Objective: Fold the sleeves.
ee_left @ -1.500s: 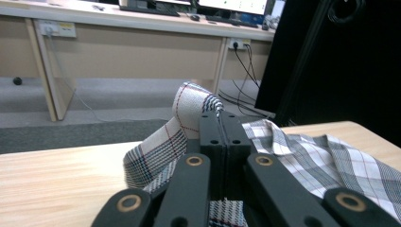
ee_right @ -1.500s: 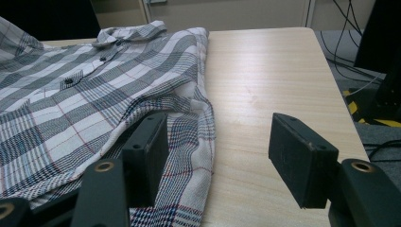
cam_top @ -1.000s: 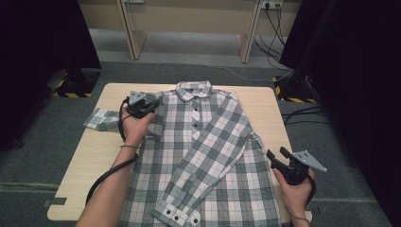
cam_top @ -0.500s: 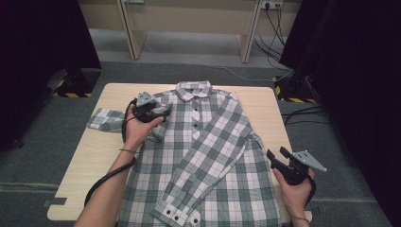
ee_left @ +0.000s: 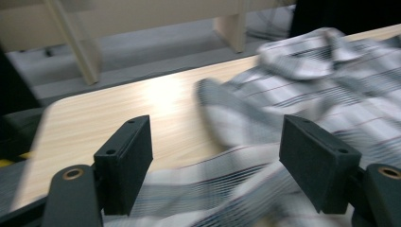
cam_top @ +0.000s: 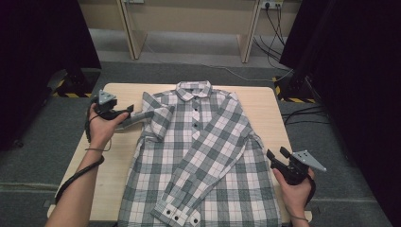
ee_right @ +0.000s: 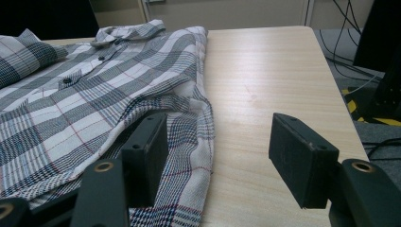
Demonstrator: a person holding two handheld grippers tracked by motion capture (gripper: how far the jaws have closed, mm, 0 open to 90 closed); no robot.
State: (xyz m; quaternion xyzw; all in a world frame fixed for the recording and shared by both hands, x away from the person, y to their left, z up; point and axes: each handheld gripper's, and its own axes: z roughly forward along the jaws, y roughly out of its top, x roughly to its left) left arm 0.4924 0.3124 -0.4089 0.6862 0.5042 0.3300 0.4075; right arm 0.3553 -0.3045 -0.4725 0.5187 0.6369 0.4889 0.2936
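Plaid shirt lies face up on the wooden table, collar at 12 o'clock, hem hanging over the near edge at 6. One sleeve is already folded diagonally across the chest, cuff ending near 7 o'clock of the shirt body. The other sleeve sticks out toward 9 o'clock, partly doubled back at the shoulder.

Left gripper sits at the 9 o'clock side of the table, pointing at that loose sleeve. Its jaws have just been opening and now stand wide; in the left gripper view the fabric runs beneath and between them, blurred, but the pads do not press on it. Nothing held.

Right gripper waits at 4 o'clock, just off the shirt's side seam. Jaws wide apart, empty; in the right gripper view the near jaw sits over the shirt's edge, the far jaw over bare table.

Judgement: work in hand is folding; the left sleeve fold looks unfinished.

Risks:
- Sleeve, released while half doubled, may slump back outward or bunch at the shoulder, giving a crooked fold.
- A regrasp could pinch two layers and drag the body sideways, disturbing the sleeve already laid.
- The overhanging hem could pull the shirt toward 6 o'clock if the body is tugged.
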